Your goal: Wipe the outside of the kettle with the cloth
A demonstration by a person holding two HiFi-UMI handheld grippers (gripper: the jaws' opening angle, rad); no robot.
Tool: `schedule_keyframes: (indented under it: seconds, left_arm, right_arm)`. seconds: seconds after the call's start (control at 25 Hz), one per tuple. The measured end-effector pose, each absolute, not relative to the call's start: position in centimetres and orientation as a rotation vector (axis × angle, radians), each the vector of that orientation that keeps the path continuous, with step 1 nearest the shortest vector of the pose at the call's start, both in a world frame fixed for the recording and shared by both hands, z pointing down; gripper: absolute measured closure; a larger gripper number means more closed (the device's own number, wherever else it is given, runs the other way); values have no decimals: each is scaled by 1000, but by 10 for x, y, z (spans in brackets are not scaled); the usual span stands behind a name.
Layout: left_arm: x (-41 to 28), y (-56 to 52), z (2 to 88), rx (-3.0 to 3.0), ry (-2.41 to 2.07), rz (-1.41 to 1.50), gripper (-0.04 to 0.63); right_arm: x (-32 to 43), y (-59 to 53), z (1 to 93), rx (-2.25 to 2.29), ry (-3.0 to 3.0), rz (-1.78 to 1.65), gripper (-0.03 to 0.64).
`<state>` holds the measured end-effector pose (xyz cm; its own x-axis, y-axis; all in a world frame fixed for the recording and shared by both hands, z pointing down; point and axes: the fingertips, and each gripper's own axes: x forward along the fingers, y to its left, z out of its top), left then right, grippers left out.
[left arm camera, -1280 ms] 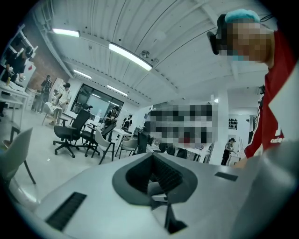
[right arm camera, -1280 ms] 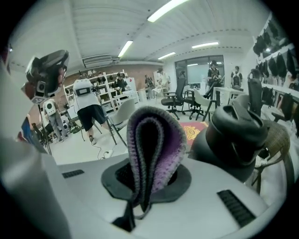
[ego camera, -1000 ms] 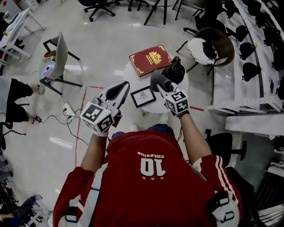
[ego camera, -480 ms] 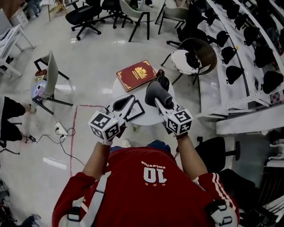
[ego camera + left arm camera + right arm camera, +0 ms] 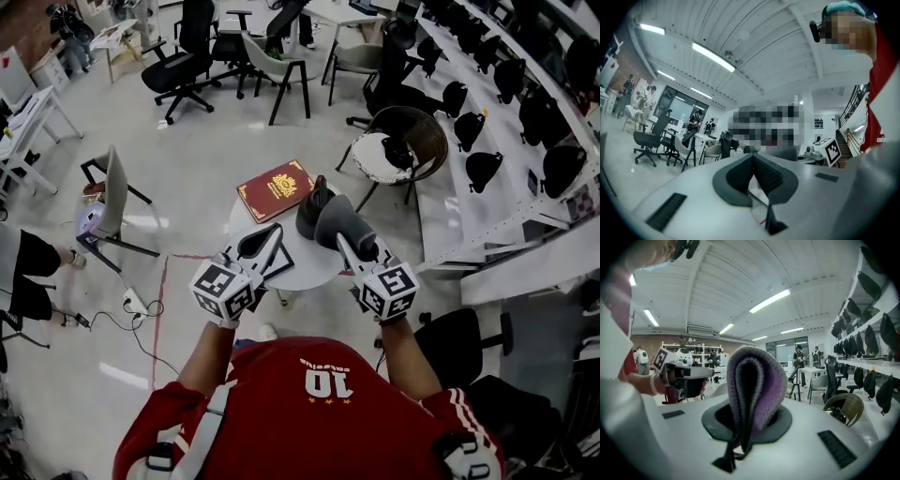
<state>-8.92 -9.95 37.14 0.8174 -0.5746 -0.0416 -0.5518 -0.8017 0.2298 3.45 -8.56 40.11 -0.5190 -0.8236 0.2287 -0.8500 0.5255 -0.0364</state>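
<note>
A dark kettle (image 5: 309, 206) stands on the small round white table (image 5: 309, 273). My right gripper (image 5: 340, 235) is shut on a folded grey-purple cloth (image 5: 334, 217), which hangs just right of the kettle and seems to touch its side. In the right gripper view the cloth (image 5: 752, 383) bulges up from the right gripper (image 5: 743, 420) and hides the kettle. My left gripper (image 5: 275, 232) hovers shut over the table's near left part, with nothing between its jaws. The left gripper (image 5: 753, 158) points out into the room.
A red book (image 5: 275, 187) lies at the table's far left, and a black picture frame (image 5: 285, 262) lies under the left gripper. A wicker chair (image 5: 405, 141) stands behind right, a grey chair (image 5: 112, 192) to the left. Shelves with dark helmets (image 5: 487, 169) line the right side.
The head view has swung and the table sits nearer the centre. My right gripper has carried the cloth from the kettle's near left to its right side. The left gripper stays shut.
</note>
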Motion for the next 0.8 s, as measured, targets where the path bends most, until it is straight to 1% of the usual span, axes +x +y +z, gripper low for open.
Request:
schedule_keyframes:
  seconds: [0.44,0.8]
  left_arm:
    - [-27,-66,340,2853,-934,-174,589]
    - [-11,-36,336,2860,-971,-152,589]
  right_arm:
    - [110,-35,349,1561,-2643,105,572]
    - [136,-1,333,1563,-2678,58,572]
